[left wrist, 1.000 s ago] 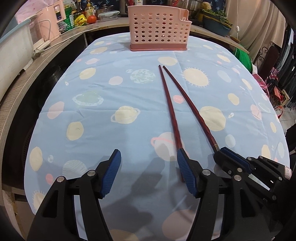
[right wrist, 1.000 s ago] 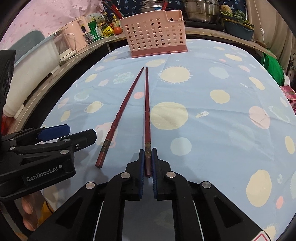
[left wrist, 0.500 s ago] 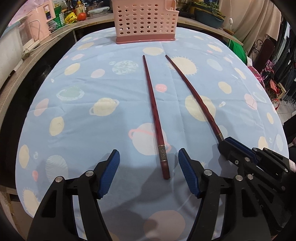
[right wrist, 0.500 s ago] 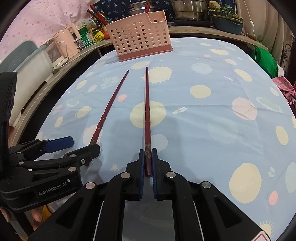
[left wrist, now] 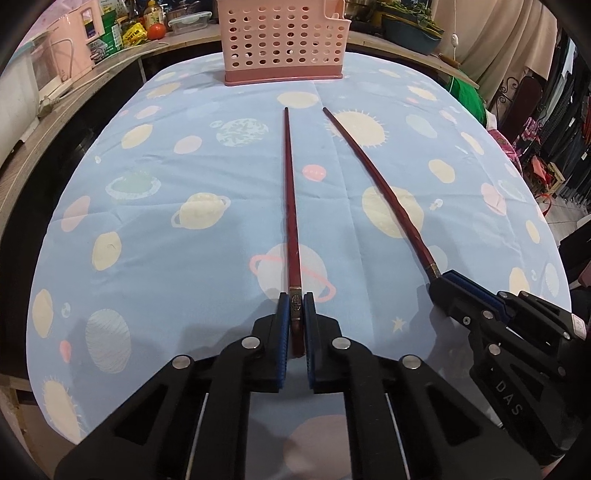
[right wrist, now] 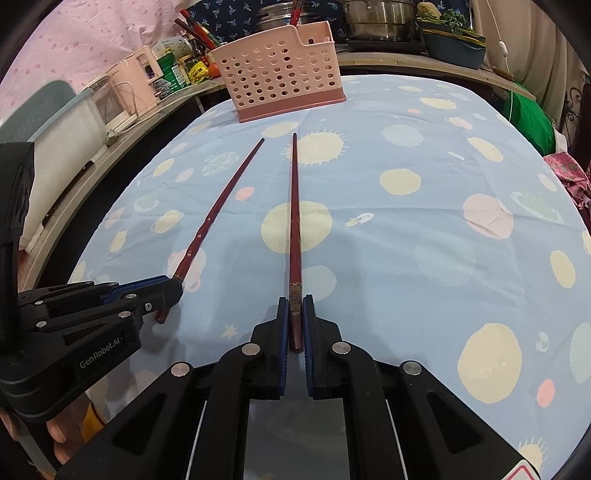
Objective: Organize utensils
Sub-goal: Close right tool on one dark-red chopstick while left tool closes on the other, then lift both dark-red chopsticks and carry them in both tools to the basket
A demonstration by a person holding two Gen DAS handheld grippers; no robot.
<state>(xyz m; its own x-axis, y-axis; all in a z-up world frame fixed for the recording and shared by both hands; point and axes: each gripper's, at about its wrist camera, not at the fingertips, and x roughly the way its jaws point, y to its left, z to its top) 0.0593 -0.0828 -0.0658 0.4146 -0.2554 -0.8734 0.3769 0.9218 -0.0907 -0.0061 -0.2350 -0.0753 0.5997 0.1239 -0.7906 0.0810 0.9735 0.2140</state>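
Note:
Two long dark-red chopsticks lie on a blue planet-print tablecloth (left wrist: pixel 166 184), tips pointing at a pink perforated utensil basket (left wrist: pixel 282 38) at the far edge. My left gripper (left wrist: pixel 295 306) is shut on the thick end of the left chopstick (left wrist: pixel 290 199). My right gripper (right wrist: pixel 295 308) is shut on the thick end of the right chopstick (right wrist: pixel 294 214). In the left wrist view the right gripper (left wrist: pixel 448 286) holds the right chopstick (left wrist: pixel 384 188). In the right wrist view the left gripper (right wrist: pixel 166 286) holds the left chopstick (right wrist: pixel 221 206). The basket (right wrist: pixel 280 86) stands upright.
A counter (left wrist: pixel 55 107) runs along the left and back with a pink appliance (right wrist: pixel 127 90), bottles and a tomato (left wrist: pixel 157 29). Pots (right wrist: pixel 380 18) and a dark bowl (right wrist: pixel 452 48) stand behind the basket. A green bag (right wrist: pixel 528 118) sits off the table's right edge.
My left gripper has moved over the left chopstick's thick end and closed on it. The right gripper stays shut on the right chopstick.

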